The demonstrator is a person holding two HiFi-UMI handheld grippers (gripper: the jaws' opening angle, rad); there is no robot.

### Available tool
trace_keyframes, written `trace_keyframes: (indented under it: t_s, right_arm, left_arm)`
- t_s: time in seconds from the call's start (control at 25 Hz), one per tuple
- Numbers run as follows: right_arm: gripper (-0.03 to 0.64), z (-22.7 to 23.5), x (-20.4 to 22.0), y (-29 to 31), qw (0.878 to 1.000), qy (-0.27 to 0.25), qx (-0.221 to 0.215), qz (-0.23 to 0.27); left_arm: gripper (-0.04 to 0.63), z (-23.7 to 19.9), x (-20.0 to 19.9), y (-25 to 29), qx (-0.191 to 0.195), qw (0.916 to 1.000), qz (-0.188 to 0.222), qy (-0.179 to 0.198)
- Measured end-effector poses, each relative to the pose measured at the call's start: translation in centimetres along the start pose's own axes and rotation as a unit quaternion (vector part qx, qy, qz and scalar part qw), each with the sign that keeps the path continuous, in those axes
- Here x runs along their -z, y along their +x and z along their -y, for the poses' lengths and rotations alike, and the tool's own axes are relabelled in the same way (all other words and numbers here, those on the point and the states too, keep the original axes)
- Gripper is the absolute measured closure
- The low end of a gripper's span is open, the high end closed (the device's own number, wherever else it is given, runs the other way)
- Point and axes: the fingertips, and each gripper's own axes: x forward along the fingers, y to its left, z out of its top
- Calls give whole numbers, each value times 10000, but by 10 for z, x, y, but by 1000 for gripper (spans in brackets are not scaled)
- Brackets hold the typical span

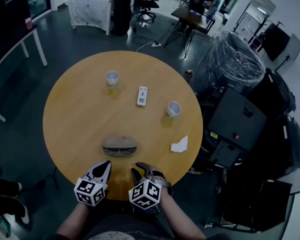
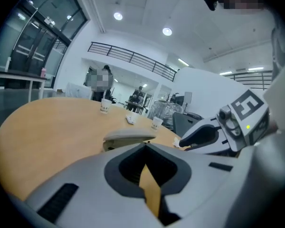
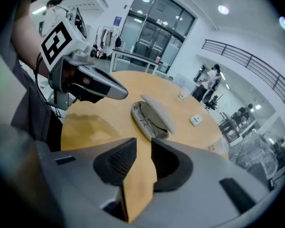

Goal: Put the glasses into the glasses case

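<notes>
A grey glasses case (image 1: 119, 145) lies near the front of the round wooden table (image 1: 80, 114). Its lid is partly raised and dark glasses (image 1: 119, 152) lie inside. In the right gripper view the case (image 3: 157, 112) opens toward me, showing the glasses (image 3: 143, 119). The left gripper view shows the case (image 2: 128, 136) just beyond the jaws. My left gripper (image 1: 103, 167) hovers at the table's front edge, tips together, empty. Beside it my right gripper (image 1: 140, 171) shows a narrow gap between its jaws, holding nothing. Both sit a short way in front of the case.
Two paper cups (image 1: 112, 78) (image 1: 173, 109), a white remote (image 1: 142, 95) and a crumpled tissue (image 1: 179, 145) lie on the table. A plastic-wrapped bulk (image 1: 230, 59) and black equipment (image 1: 235, 124) stand close at the right. People stand at far desks.
</notes>
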Motion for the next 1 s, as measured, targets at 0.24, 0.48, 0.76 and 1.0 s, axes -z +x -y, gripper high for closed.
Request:
trace_keyframes:
  t_s: [0.24,0.48,0.76,1.0]
  right_arm:
    - [585,8,26,-47,9985,383,315,229]
    - [627,8,43,-83,9941,633,622,617]
    - [627,22,27,-126,9731,1218,1198,1545]
    - [627,33,6,-161,9304,2043,1621,2574]
  left_arm:
    - [591,41,-32,-37,-74,9973,712,-165]
    - [591,64,-36,-67,-430,9926,1059,-414]
    - [591,94,-51,-90,-194,9873,1457,-605]
    - [591,114,-58,-104,44,9858,1595,-528]
